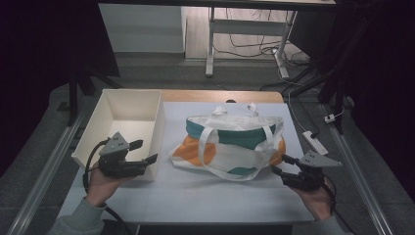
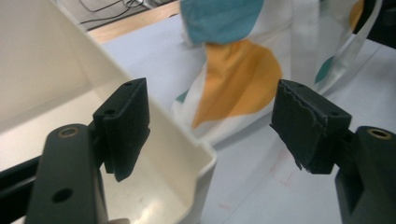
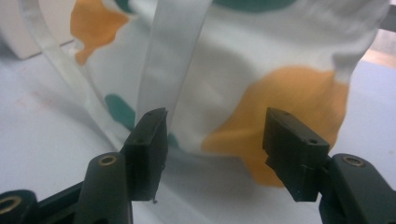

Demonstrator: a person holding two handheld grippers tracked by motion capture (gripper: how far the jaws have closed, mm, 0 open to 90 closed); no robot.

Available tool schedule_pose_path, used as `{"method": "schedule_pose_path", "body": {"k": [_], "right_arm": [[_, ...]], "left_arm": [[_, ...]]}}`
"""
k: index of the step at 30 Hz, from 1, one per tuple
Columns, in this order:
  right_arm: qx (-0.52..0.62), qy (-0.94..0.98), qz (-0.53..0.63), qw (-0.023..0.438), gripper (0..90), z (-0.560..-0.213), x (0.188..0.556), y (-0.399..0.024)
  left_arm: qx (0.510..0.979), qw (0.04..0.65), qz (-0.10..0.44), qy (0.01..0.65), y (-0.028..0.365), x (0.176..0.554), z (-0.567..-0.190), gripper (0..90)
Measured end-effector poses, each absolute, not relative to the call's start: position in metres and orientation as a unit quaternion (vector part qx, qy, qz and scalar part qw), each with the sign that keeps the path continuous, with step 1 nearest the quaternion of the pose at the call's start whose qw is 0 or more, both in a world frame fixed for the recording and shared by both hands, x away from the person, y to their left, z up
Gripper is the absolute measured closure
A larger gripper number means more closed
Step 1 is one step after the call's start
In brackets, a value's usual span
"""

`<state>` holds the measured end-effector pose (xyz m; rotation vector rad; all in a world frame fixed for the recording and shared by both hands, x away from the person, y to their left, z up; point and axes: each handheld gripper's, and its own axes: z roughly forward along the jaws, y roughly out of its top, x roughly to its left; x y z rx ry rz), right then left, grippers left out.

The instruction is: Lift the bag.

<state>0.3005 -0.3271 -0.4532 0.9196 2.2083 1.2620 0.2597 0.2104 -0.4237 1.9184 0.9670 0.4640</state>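
As the two hands come in over the near edge of the table [image 1: 195, 200], each one holds black tongs with nothing in them. The left gripper [image 1: 147, 152] is spread wide and empty, and it sits at the near right corner of the white box [image 1: 128, 100]. In the left gripper view one jaw hangs over the inside of the box and the other is out over the table. The right gripper [image 1: 280, 165] is open and empty too, pointing at the near right corner of the cloth bag [image 1: 230, 147].

The bag lies flat in the middle of the table, just beside the box. It is white with orange and green blobs. Its long white straps [image 3: 170, 51] lie loose on top, and one strap loops toward the near edge.

I think the job now is to grab the bag. To do it well, each gripper should go low and pinch just a bit of cloth at a near corner. The left one should first move off the box wall, so it does not bump it. Both should stay clear of the loose straps.

Farther back, the box looks empty inside. I cannot tell if anything is inside the bag, but it looks flat.
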Motion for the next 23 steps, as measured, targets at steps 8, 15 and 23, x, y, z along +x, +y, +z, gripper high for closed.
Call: {"method": "schedule_pose_path", "body": {"k": [8,15,23], "right_arm": [[0.326,0.803,0.449,0.217,40.2,-0.461,0.299,-0.327],[0.326,0.804,0.446,0.22,40.1,-0.463,0.3,-0.327],[0.318,0.808,0.441,0.226,40.0,-0.463,0.3,-0.325]], "left_arm": [[0.772,0.442,0.175,0.422,0.226,0.259,-0.445,26.9],[0.778,0.434,0.163,0.423,0.222,0.262,-0.453,25.8],[0.78,0.434,0.159,0.423,0.22,0.263,-0.455,25.5]]}}
